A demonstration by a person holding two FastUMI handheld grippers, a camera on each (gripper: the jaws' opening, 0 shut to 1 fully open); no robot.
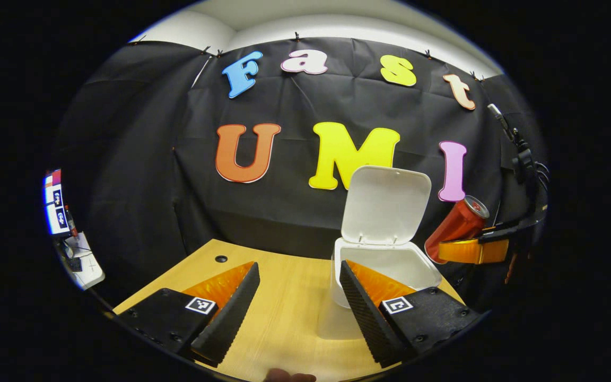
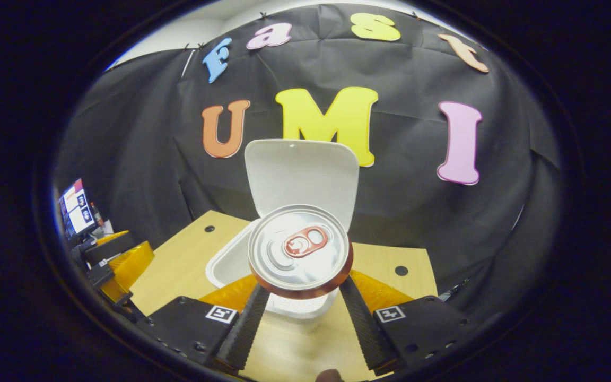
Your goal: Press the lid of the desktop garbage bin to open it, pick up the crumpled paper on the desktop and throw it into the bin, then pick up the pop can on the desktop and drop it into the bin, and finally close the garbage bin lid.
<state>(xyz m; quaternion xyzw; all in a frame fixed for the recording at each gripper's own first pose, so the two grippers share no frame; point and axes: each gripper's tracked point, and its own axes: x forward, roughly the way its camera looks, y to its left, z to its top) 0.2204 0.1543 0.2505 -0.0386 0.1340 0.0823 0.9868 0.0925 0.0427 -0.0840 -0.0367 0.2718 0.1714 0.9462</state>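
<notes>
Two tools: right tool (image 2: 297, 313) is clamped on the red pop can (image 2: 300, 252), held above the open white bin (image 2: 231, 265) on the desk (image 2: 178, 265), lid (image 2: 300, 175) upright. Left gripper view adds the can's side (image 1: 456, 225), tilted beside the bin (image 1: 390, 265); left tool (image 1: 300, 305) fingers apart, holding nothing. No readable label on can or bin.

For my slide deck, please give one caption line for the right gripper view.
Right claw holds the pop can above the open white garbage bin, its lid raised.
</notes>
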